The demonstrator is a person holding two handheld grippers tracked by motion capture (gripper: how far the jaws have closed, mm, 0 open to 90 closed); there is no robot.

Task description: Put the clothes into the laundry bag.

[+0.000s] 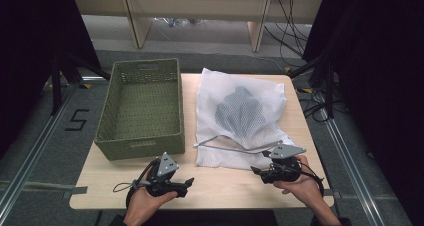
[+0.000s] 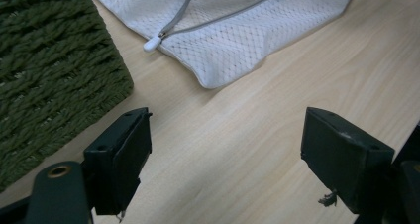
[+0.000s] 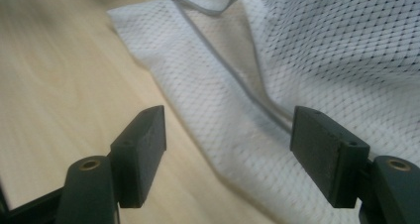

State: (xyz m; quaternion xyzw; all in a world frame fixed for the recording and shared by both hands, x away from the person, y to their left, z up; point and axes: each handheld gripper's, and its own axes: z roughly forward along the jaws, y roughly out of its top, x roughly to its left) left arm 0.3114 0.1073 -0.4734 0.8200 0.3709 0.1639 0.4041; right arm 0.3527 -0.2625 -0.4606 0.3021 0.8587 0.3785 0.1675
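Fingers (image 3: 327,154) of both grippers spread wide, empty, white mesh bag (image 1: 240,116) just ahead on table (image 1: 220,186).

Bare table (image 1: 220,188) along your near edge, open strip ahead of your left gripper (image 1: 172,183), basket (image 1: 140,108) walling the left, mesh bag (image 1: 240,118) blocking your right gripper (image 1: 262,172)

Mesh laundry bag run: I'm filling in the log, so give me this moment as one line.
left claw open, over bare table | right claw open, at mesh laundry bag near edge | green basket empty
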